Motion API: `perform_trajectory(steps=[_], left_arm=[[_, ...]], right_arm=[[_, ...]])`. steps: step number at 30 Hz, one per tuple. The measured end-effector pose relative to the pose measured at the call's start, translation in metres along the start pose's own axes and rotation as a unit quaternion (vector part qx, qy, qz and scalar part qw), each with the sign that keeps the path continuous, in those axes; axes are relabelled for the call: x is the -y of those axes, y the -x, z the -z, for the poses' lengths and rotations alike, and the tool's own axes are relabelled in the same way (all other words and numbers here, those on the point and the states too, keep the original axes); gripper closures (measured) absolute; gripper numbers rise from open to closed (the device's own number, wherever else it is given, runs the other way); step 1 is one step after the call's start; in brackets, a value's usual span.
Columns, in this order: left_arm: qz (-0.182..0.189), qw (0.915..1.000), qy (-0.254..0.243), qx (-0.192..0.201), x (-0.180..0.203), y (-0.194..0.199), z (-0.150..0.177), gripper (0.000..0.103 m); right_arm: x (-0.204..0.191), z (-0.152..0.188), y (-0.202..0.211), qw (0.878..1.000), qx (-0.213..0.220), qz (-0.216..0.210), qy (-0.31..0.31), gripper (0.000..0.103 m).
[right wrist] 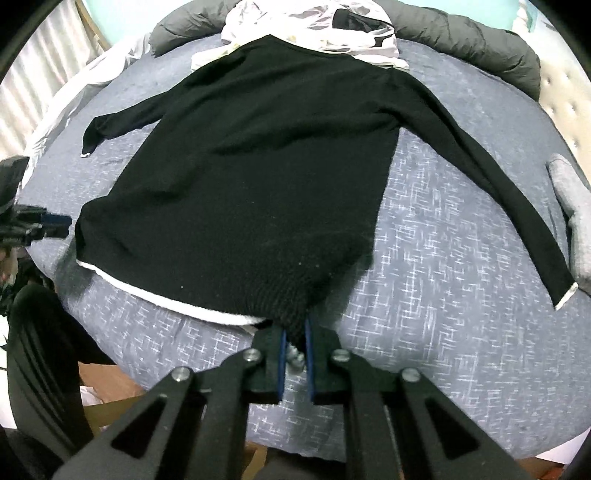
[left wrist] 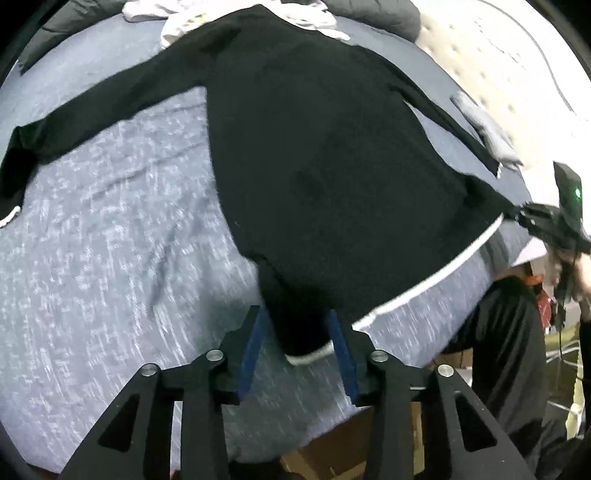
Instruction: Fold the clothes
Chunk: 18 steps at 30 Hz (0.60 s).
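Black sweater (right wrist: 255,177) flat on grey bedspread (right wrist: 443,258); hem corner pinched tight in right gripper (right wrist: 294,350), another loose between half-parted left gripper (left wrist: 299,343).

black long-sleeved sweater (right wrist: 251,177), white-trimmed: one, spread flat at the middle of the bed (right wrist: 443,229).
sleeves on the sweater: two, one out to each side.
bed, blue-grey patterned cover: one.
grey quilted duvet (right wrist: 480,40): one, bunched beyond the sweater's collar.
pale garments (right wrist: 314,22): one heap beyond the collar, number of pieces cannot be told.
grey sock (right wrist: 576,221): one, just off the end of the sweater's right sleeve.
hand-held gripper: two, the left hand-held gripper (left wrist: 299,350) and the right hand-held gripper (right wrist: 295,354), both at the sweater's hem.
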State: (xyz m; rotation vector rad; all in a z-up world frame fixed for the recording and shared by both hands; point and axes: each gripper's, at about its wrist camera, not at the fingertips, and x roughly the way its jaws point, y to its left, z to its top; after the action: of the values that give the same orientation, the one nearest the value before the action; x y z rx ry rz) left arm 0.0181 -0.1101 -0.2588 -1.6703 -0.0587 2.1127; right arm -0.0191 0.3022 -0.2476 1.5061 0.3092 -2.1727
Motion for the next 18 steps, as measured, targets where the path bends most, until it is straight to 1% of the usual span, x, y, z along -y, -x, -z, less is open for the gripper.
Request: perform_trajectory(steps=[3, 6, 10, 12, 13, 14, 15, 16, 18], left_arm=[[-0.014, 0.9995, -0.02, -0.019, 0.008, -0.012, 0.008, 0.058], [-0.019, 0.9991, -0.014, -0.034, 0.006, -0.025, 0.011, 0.058], [-0.012, 0.9989, -0.011, -0.045, 0.001, -0.037, 0.01, 0.058], [-0.002, 0.999, -0.012, -0.044, -0.001, -0.039, 0.008, 0.058], [0.001, 0.999, -0.013, -0.042, -0.002, -0.039, 0.007, 0.066], [0.004, 0.9991, -0.014, -0.039, -0.002, -0.037, 0.006, 0.084], [0.006, 0.9992, -0.015, -0.037, -0.002, -0.034, 0.005, 0.091], [0.008, 0.9993, -0.015, -0.034, -0.002, -0.032, 0.004, 0.096], [0.013, 0.9994, -0.016, -0.028, -0.003, -0.026, 0.002, 0.098]], right_arm=[[0.001, 0.0, -0.001, 1.0, 0.0, -0.004, -0.003, 0.096], [0.002, 0.001, 0.0, 1.0, 0.0, -0.007, -0.004, 0.096], [0.002, 0.002, 0.002, 1.0, 0.002, -0.014, -0.006, 0.096], [0.002, 0.002, 0.003, 1.0, 0.004, -0.017, -0.005, 0.096], [0.002, 0.002, 0.004, 1.0, 0.005, -0.017, -0.005, 0.096], [0.001, 0.002, 0.006, 1.0, 0.006, -0.017, -0.004, 0.096], [0.001, 0.001, 0.008, 1.0, 0.008, -0.016, -0.003, 0.096], [0.001, 0.001, 0.011, 1.0, 0.011, -0.016, 0.0, 0.096], [0.0, 0.0, 0.016, 1.0, 0.014, -0.012, 0.006, 0.096]])
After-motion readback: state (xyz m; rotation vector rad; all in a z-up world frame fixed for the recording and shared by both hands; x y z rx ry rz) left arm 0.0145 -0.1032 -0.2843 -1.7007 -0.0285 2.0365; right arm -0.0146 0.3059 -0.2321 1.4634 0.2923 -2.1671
